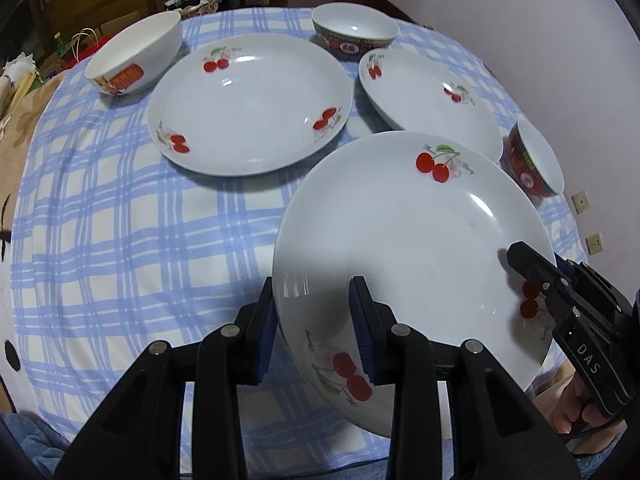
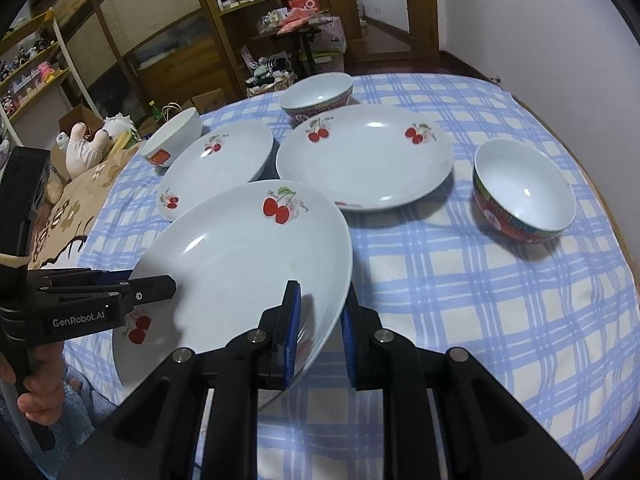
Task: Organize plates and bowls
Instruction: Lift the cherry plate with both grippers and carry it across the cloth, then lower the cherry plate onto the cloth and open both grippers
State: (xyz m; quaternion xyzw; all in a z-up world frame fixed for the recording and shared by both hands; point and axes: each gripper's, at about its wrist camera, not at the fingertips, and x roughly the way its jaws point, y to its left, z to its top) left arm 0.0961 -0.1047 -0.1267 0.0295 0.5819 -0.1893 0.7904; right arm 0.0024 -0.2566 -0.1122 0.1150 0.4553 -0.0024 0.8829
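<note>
Both grippers hold one white cherry plate (image 1: 412, 248) by its rim, lifted off the cloth. My left gripper (image 1: 316, 328) is shut on its left rim; it also shows in the right wrist view (image 2: 160, 282). My right gripper (image 2: 320, 344) is shut on the right rim of the same plate (image 2: 240, 256); it also shows in the left wrist view (image 1: 520, 260). Two more cherry plates (image 1: 248, 104) (image 1: 428, 100) lie beyond. A white bowl (image 1: 136, 54) stands at the far left. Two red-patterned bowls (image 1: 354, 30) (image 1: 534, 160) stand at the back and right.
A blue checked cloth (image 1: 120, 220) covers the round table. Wooden shelves (image 2: 132, 28), a cluttered stand (image 2: 304, 28) and soft toys (image 2: 84, 144) lie beyond the table. A wall (image 2: 540, 20) is on the right.
</note>
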